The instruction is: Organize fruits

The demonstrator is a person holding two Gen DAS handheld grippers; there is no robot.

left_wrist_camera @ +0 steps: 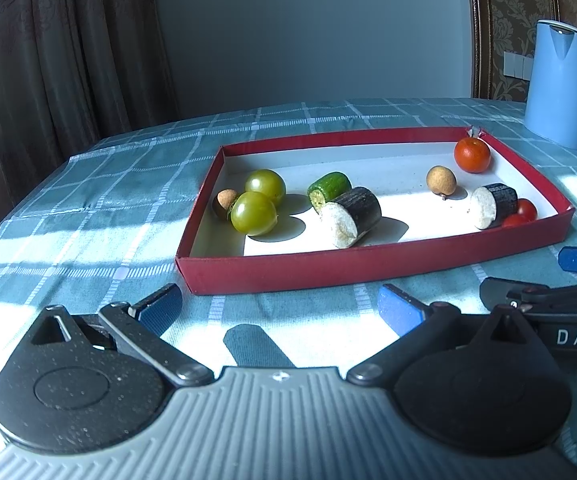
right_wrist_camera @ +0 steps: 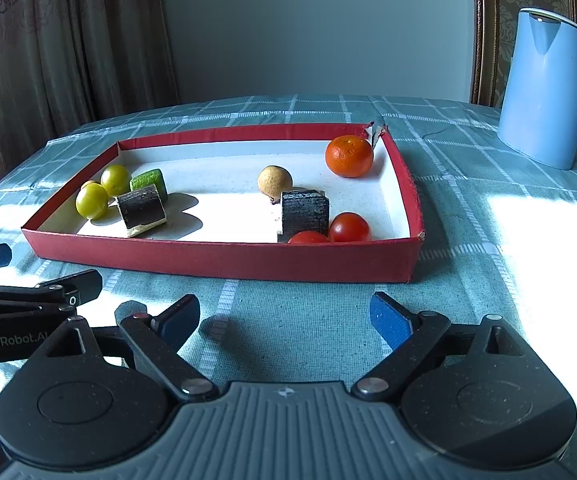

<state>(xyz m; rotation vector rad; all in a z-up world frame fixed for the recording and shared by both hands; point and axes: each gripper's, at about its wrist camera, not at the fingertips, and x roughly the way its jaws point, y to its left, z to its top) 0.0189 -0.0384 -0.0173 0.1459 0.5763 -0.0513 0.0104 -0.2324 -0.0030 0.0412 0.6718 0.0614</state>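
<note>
Left tongs point(left_wrist_camera: 280, 304) and right tongs point(right_wrist_camera: 286, 314), both spread apart and empty, hover over the checked surface point(right_wrist_camera: 468, 216) near a red tray point(right_wrist_camera: 224, 258) holding the fruits: an orange point(right_wrist_camera: 349, 156), green tomatoes point(left_wrist_camera: 254, 213).

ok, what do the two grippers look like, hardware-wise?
Both match: the left gripper and right gripper have black linkage arms on round black pivot housings, a ribbed grey centre body, and blue pads on the jaws. White lettering on the side bodies: "GenRobot.AI" on the left, "DAS" on the right. No cables visible.
</note>
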